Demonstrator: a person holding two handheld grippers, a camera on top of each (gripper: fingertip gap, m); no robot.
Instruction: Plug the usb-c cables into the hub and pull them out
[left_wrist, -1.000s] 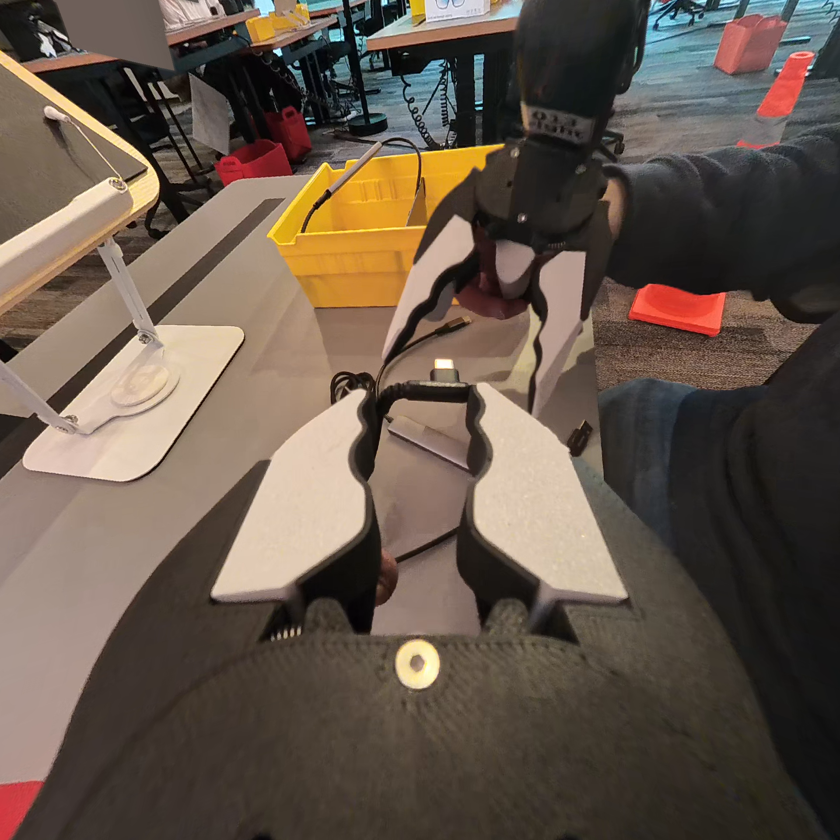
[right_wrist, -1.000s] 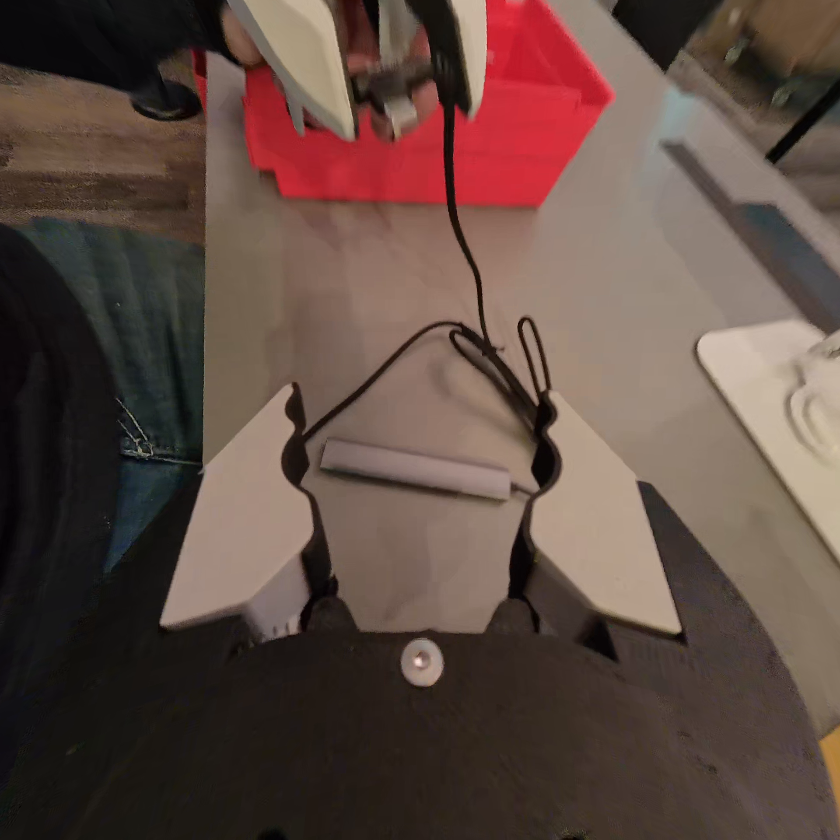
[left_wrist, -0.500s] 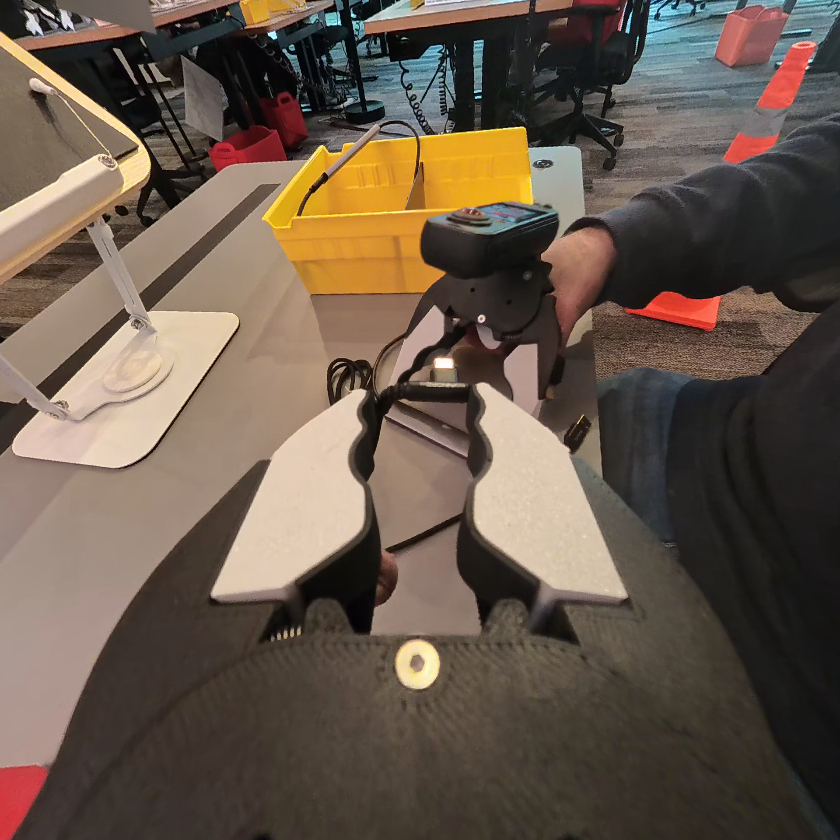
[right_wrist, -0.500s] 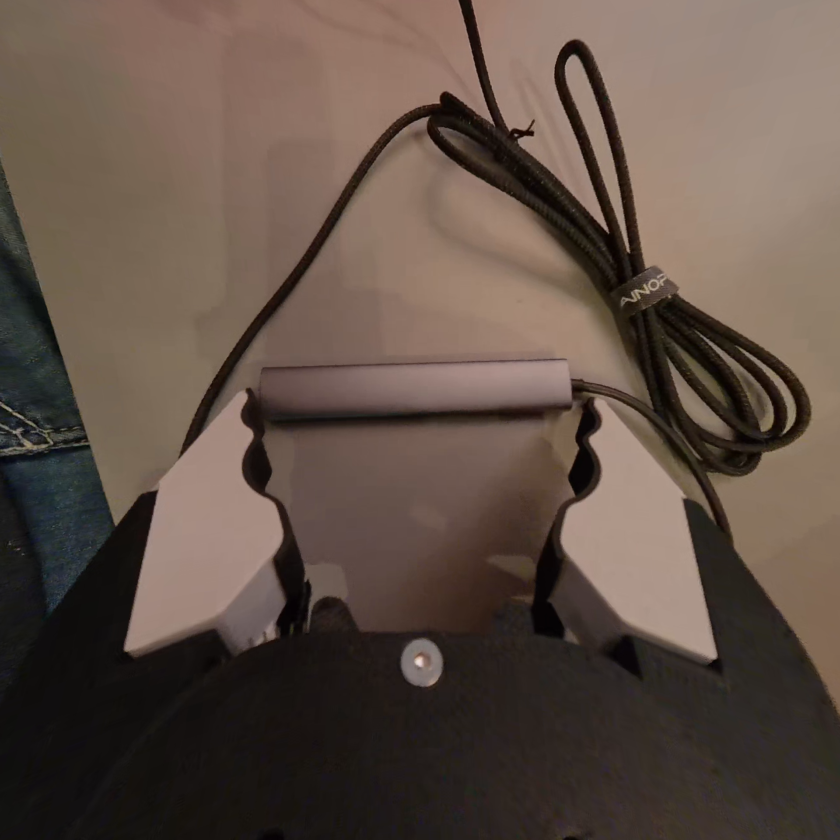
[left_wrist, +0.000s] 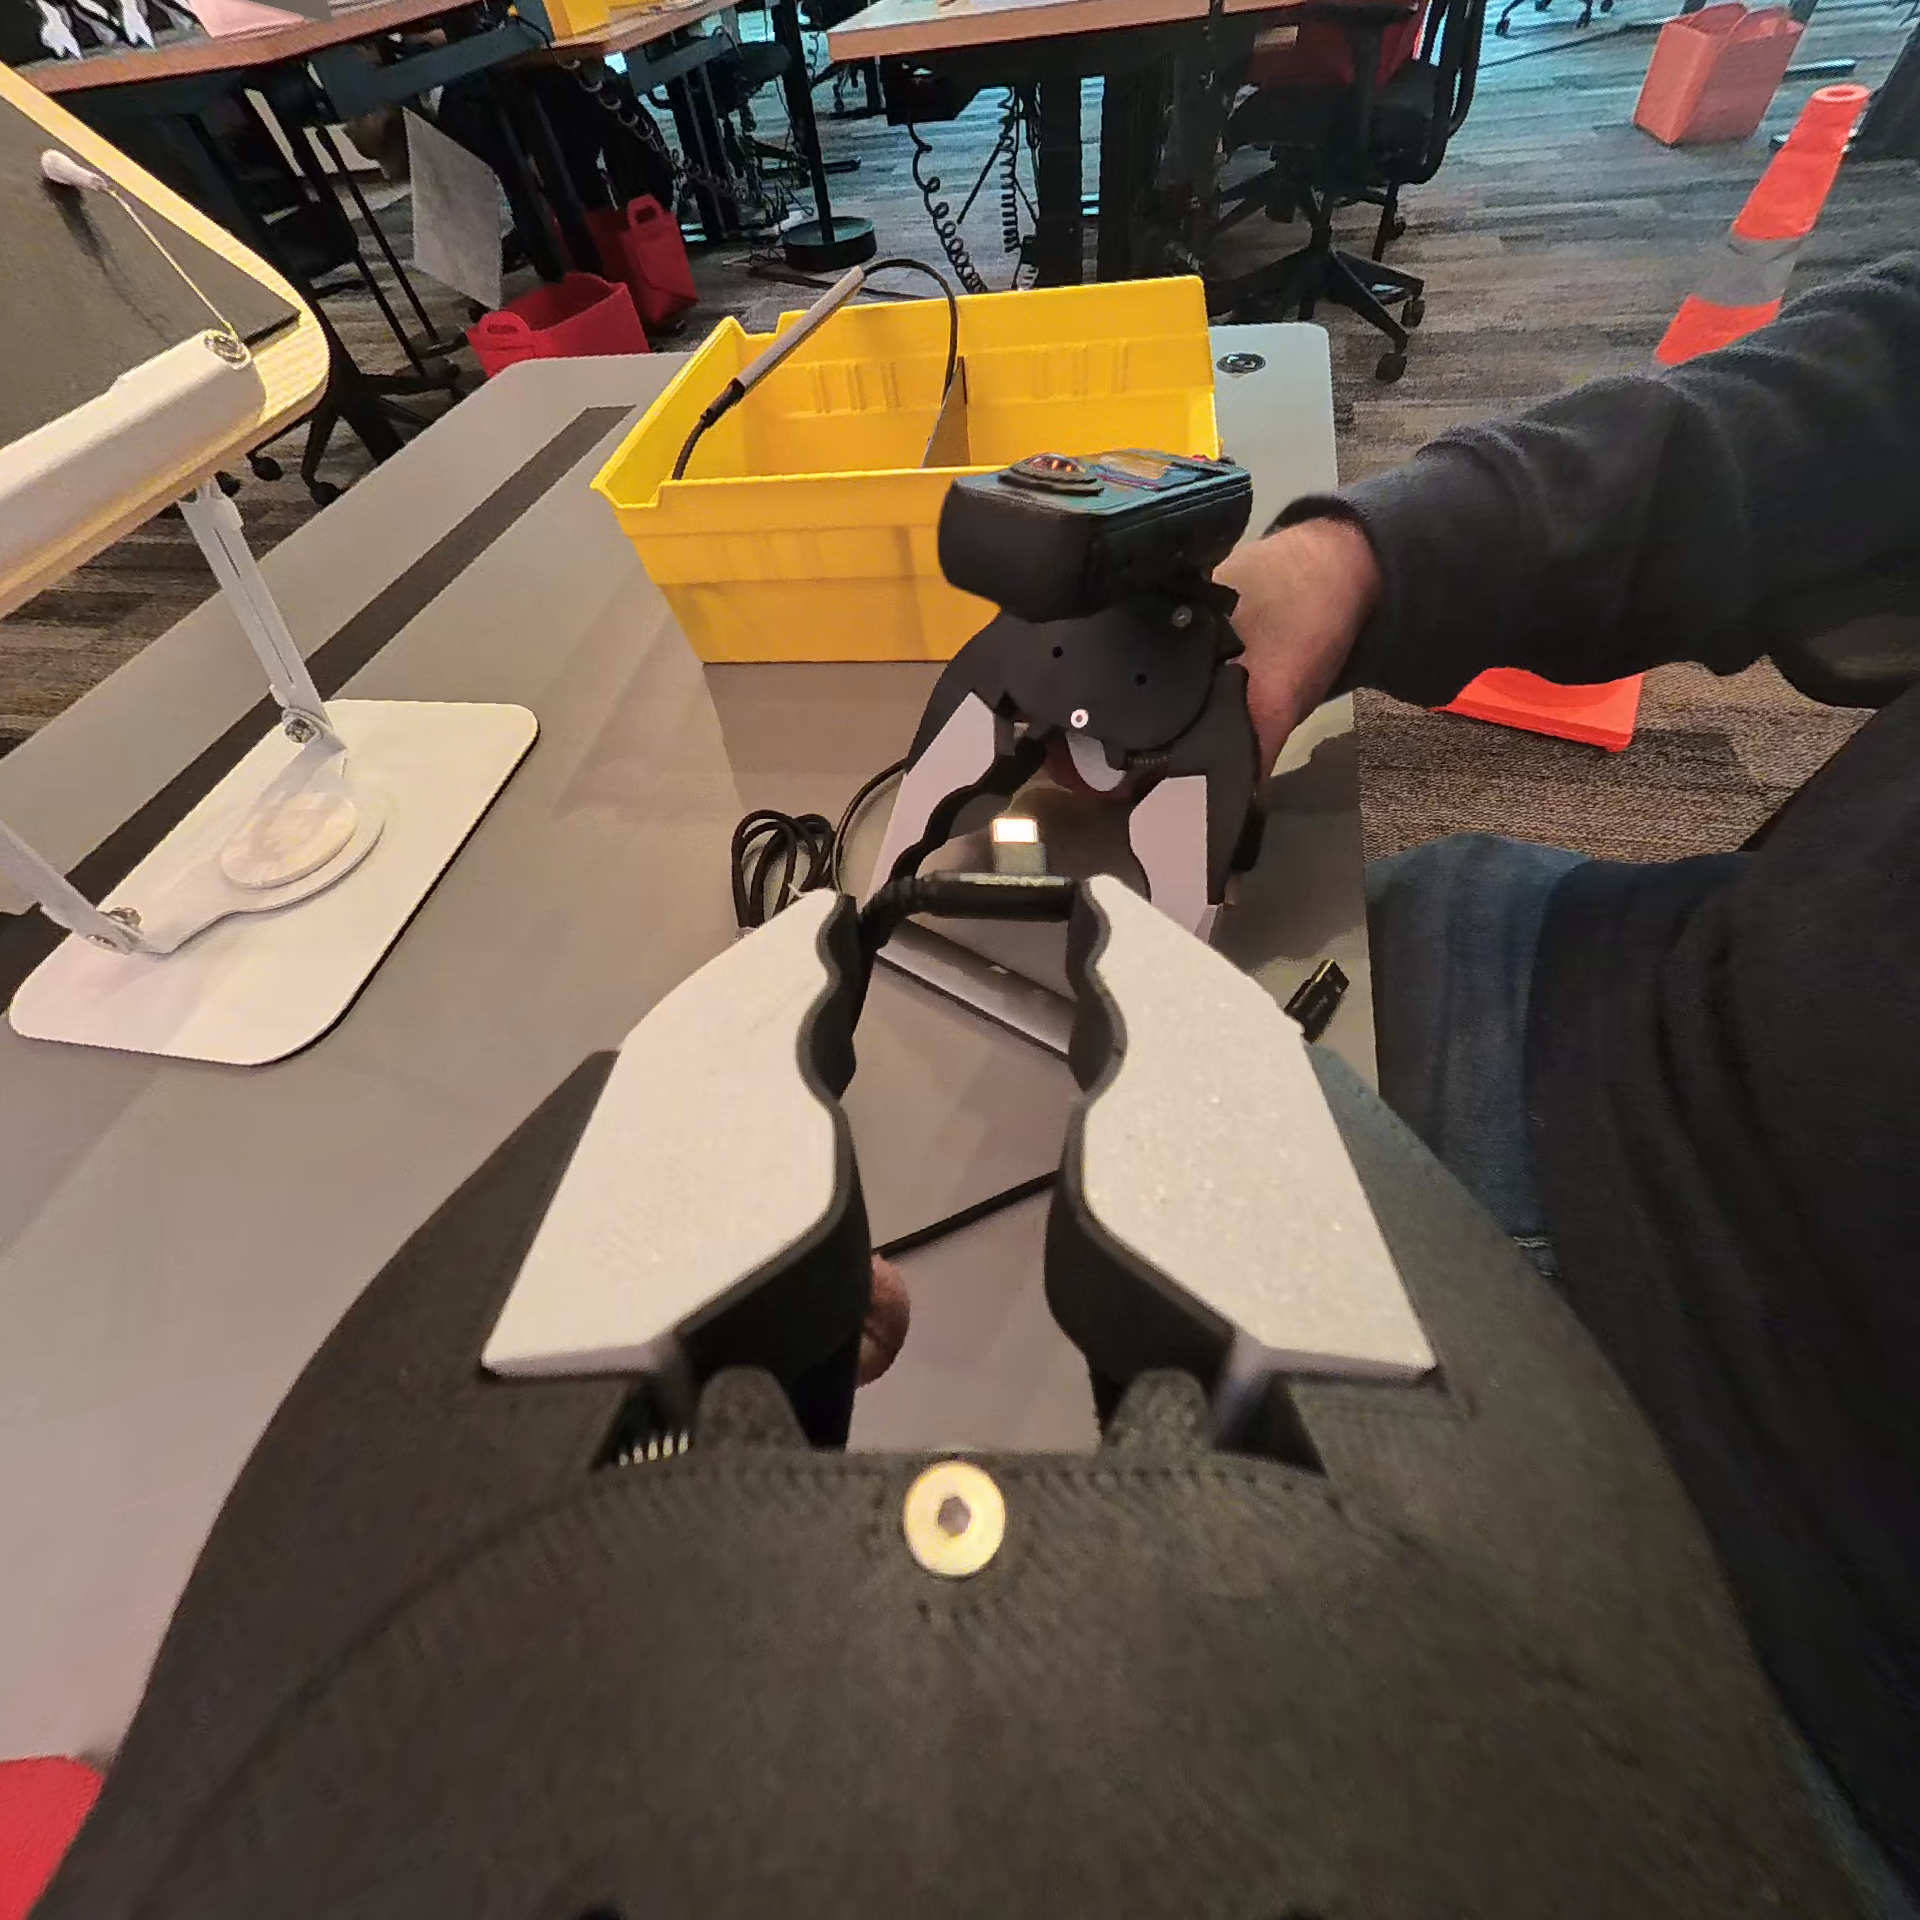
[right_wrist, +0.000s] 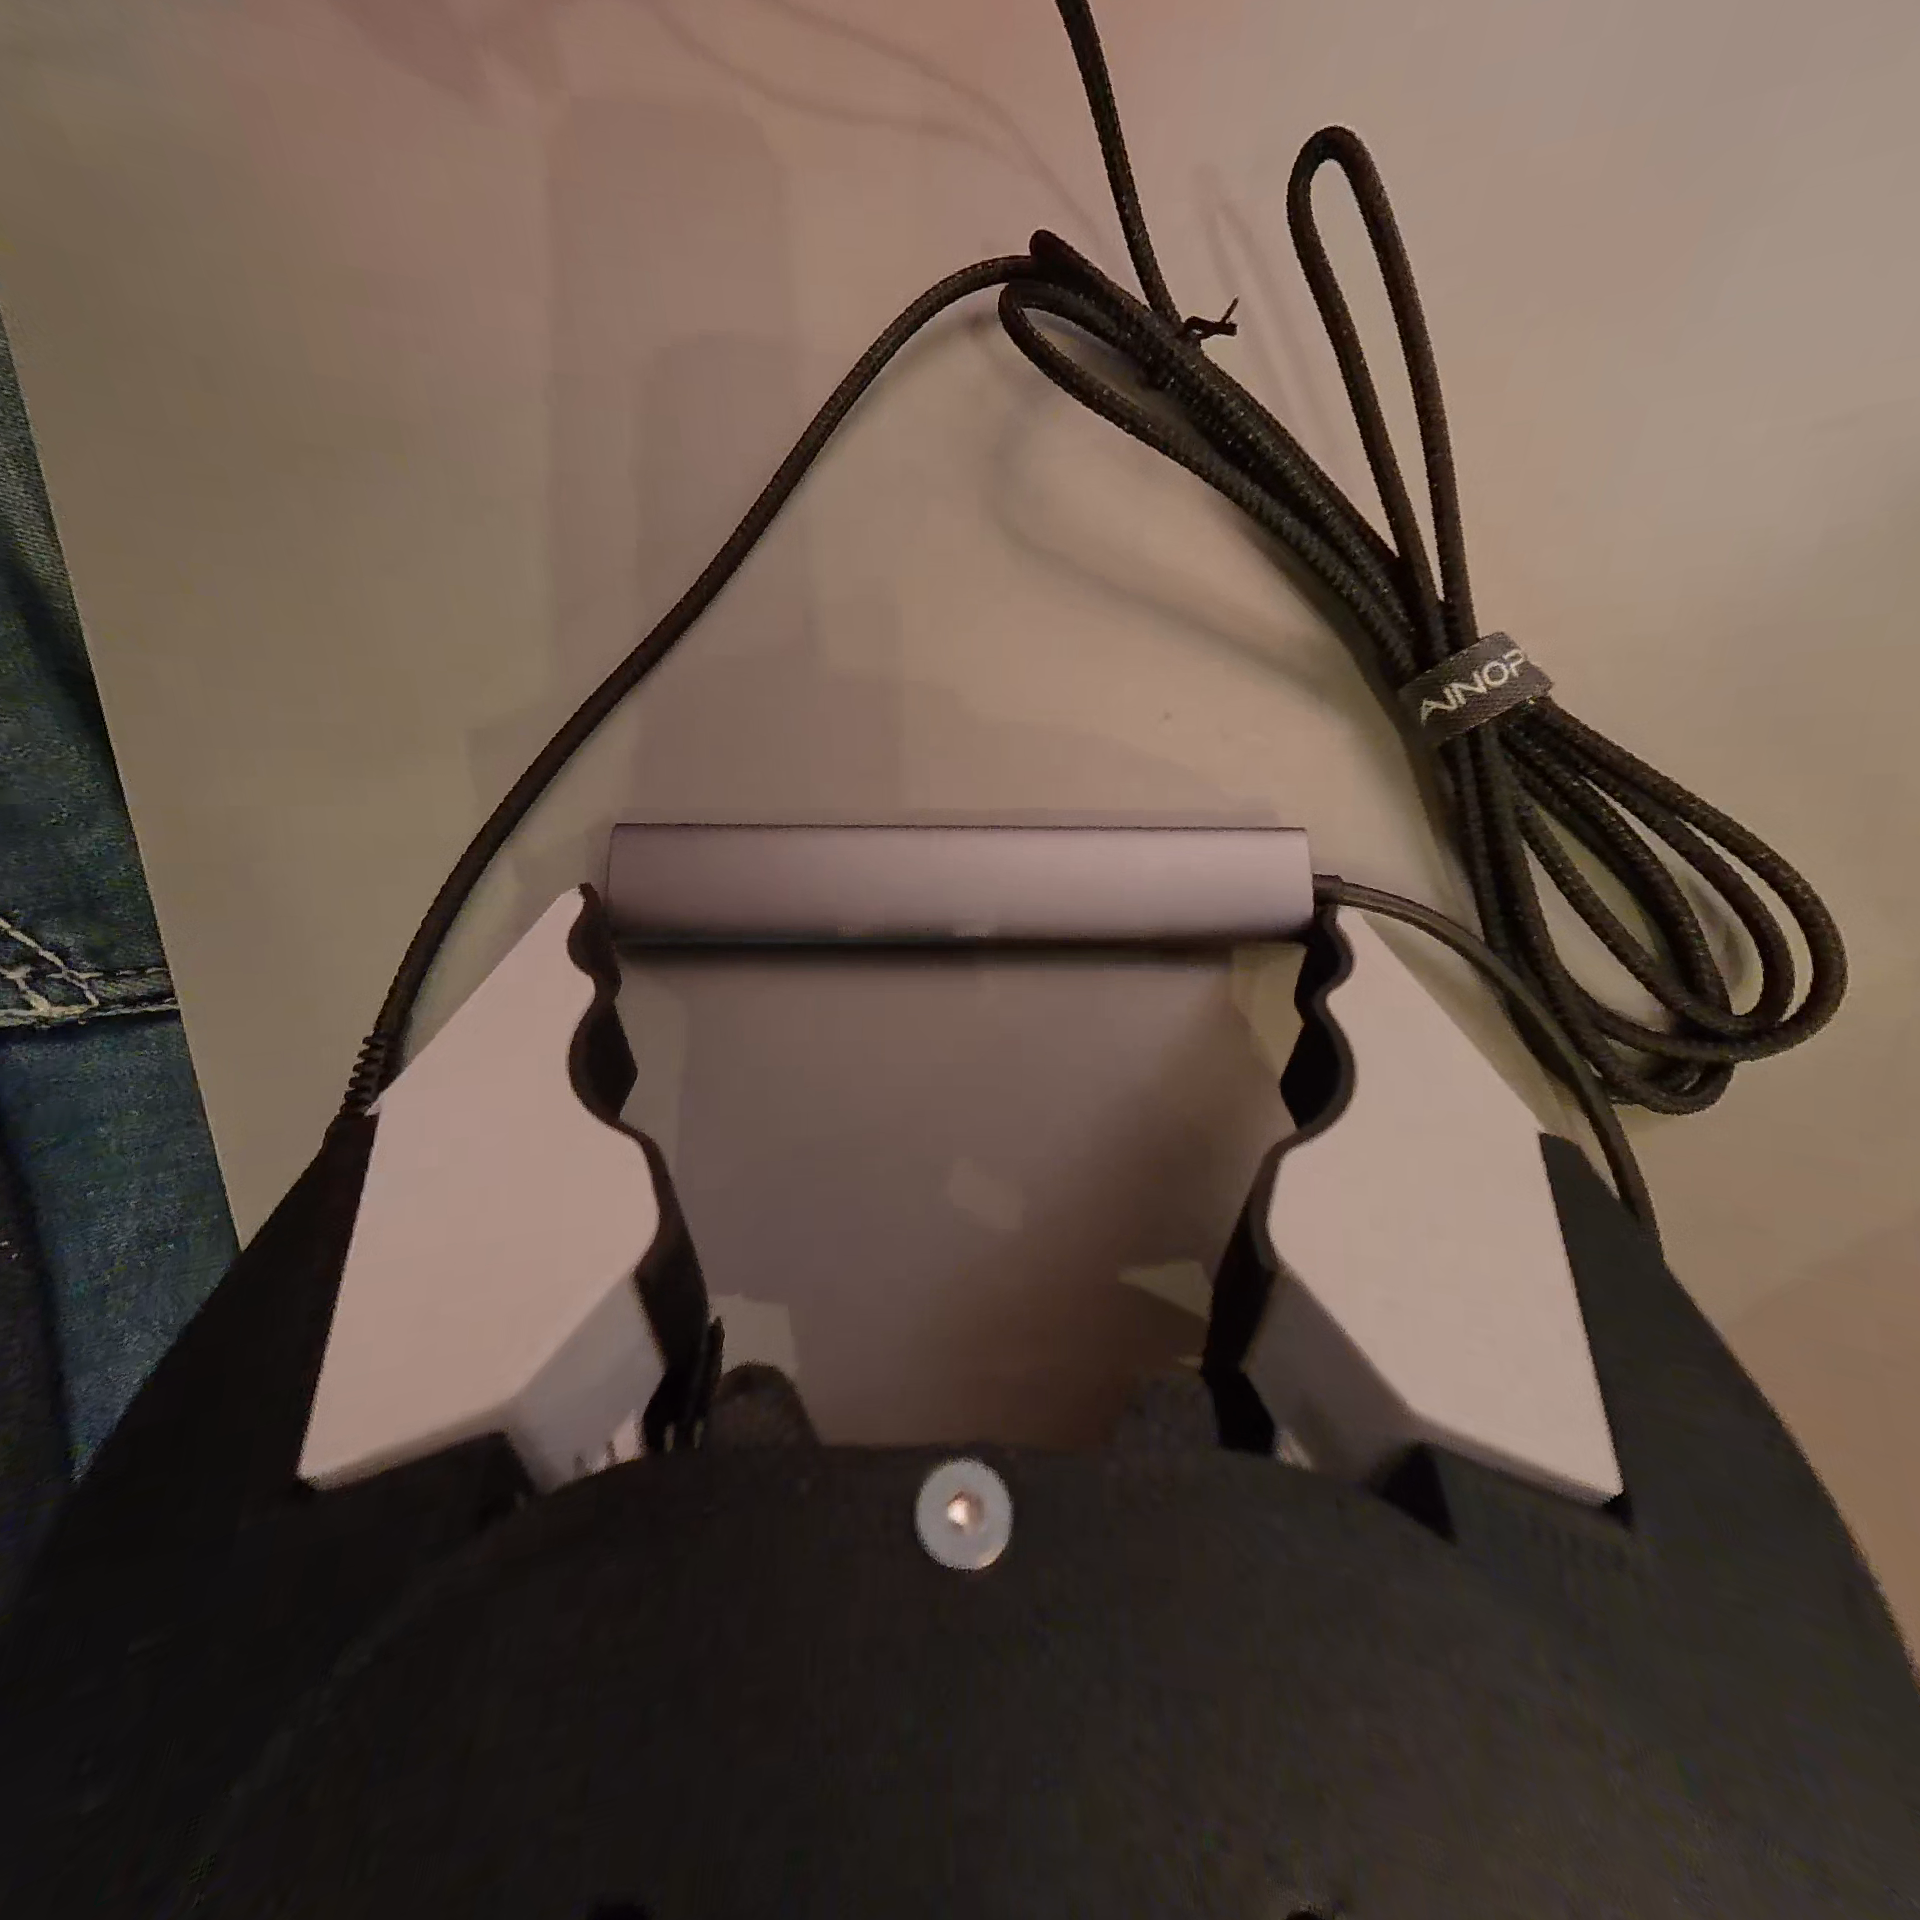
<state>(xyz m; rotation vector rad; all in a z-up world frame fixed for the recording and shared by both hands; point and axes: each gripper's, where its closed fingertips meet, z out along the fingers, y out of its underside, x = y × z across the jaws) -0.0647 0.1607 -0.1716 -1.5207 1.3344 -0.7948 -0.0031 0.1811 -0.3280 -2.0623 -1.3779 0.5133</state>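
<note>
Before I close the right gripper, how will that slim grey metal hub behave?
The slim grey metal hub looks rigid and flat, so it probably won't roll. On the smooth grey table it may slide if pushed. Its thin attached cord could tug it when lifted.

The left gripper (left_wrist: 966, 904) points forward above the table (left_wrist: 436, 1039), its jaws narrowed onto a cable plug (left_wrist: 987, 888) pinched crosswise between the fingertips. The right gripper (left_wrist: 1049, 894) sits just ahead of it, tilted steeply down toward the table, held from behind by the right hand (left_wrist: 1299, 623), whose dark sleeve (left_wrist: 1621, 520) reaches in from the right. In its own view the right gripper (right_wrist: 956, 925) has its jaws spread wide, one fingertip at each end of the hub (right_wrist: 956, 878); whether the tips press it cannot be told.
</note>
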